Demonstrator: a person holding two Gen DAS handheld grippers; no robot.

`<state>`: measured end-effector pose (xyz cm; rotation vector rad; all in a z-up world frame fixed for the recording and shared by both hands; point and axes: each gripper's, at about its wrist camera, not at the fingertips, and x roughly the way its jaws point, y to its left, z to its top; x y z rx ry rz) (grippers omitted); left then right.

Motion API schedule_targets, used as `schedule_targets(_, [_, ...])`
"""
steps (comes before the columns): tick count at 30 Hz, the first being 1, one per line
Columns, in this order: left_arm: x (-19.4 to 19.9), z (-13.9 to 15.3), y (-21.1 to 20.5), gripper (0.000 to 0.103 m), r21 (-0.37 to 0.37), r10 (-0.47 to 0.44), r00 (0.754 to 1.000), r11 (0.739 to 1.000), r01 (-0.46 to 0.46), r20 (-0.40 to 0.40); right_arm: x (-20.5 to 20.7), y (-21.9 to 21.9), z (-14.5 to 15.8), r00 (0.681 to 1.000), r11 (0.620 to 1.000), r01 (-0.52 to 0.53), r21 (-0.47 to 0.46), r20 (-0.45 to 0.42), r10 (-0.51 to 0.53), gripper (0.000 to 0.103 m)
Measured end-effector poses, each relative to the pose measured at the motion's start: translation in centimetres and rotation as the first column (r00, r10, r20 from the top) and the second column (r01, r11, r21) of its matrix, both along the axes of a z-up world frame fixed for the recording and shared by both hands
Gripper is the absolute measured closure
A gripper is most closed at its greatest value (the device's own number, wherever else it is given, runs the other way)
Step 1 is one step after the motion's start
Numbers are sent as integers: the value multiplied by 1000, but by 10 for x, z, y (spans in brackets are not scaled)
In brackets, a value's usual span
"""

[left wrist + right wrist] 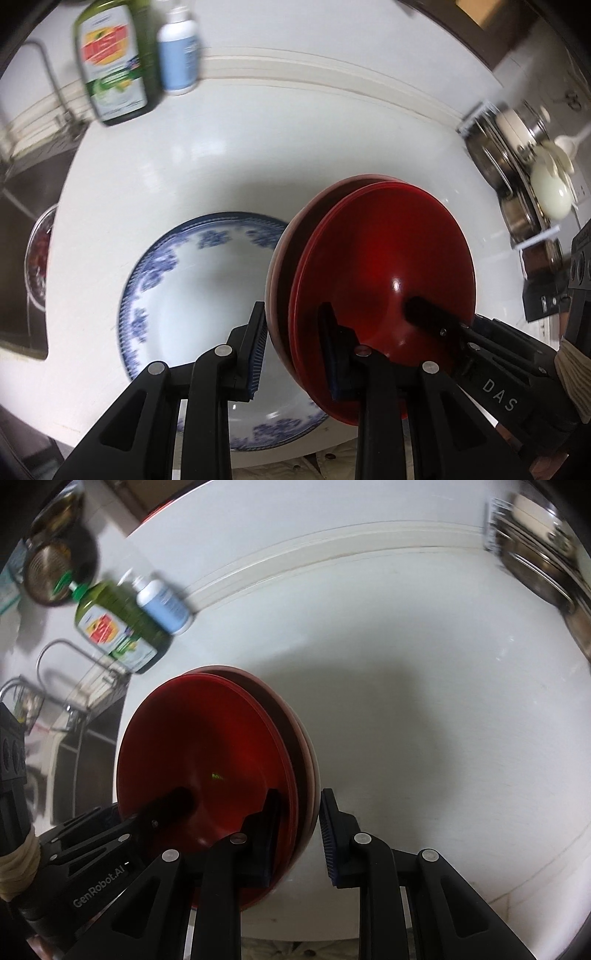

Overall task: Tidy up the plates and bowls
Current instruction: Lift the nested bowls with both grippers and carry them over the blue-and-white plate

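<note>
Both grippers are pinching the stacked red bowls (384, 280) at opposite rims: left gripper (295, 354) on one side, right gripper (301, 840) on the other (stack tilted, off the counter). Blue-patterned plate (192, 295) is lying on white countertop (258, 147) beneath. Farther back, green detergent bottle (110, 62) and white pump bottle (179, 55) are standing.

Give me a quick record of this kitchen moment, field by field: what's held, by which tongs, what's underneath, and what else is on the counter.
held: stack of red bowls, tilted on edge
left tongs: shut on the stack's rim, one finger inside, one outside
right tongs: shut on the opposite rim, same way
below: blue-and-white plate flat on the white counter
at the back: green bottle beside a white and blue bottle
left edge: sink with faucet
right edge: rack of metal pots
</note>
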<state>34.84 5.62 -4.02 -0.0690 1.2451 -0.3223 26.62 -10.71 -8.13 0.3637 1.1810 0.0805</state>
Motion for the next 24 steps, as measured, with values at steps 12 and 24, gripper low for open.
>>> schedule_targets(12, [-10,-12,50,75,20,104,994,994,-103,-26,12,55,-9,993,993,-115,21,-32,115,80])
schedule_targets(24, [-10,-28,67,75,37,132,989,991,-129,-68,12,75,-26,983,988,-152,36,-98,155,80])
